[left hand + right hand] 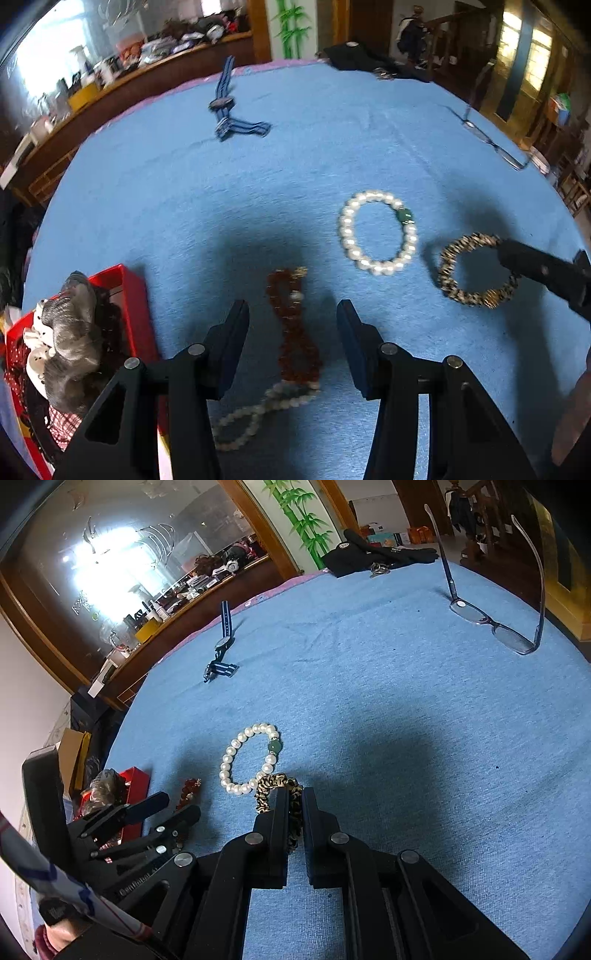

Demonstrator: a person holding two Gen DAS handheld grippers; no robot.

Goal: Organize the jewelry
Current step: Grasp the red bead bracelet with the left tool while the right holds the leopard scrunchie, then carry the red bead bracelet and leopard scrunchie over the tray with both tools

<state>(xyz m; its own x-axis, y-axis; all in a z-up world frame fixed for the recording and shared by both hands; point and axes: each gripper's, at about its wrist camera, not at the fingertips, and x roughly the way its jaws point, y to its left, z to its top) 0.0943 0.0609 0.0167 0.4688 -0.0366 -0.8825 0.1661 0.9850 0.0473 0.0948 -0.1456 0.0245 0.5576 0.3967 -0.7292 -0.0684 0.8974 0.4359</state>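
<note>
1. Right wrist view: my right gripper [294,805] is clamped on the leopard-print scrunchie [275,783] on the blue worktop [406,709], touching the pearl bracelet [247,758].
2. My left gripper [291,332] stands apart, over what looks like a reddish bead strand [295,332] beside the red box [129,295].

We see a broad bare stretch of blue tabletop [406,709] from about twelve to three o'clock of the right tongs [294,797], open for passage. The eyeglasses [495,624] stand at two o'clock with their arms raised, and the watch [223,642] lies at eleven. Nearer, the pearl bracelet [249,758] just beside the leopard-print ring [280,786] crowds eleven o'clock. The red box [125,317] and the left tongs [162,812] block nine o'clock.
</note>
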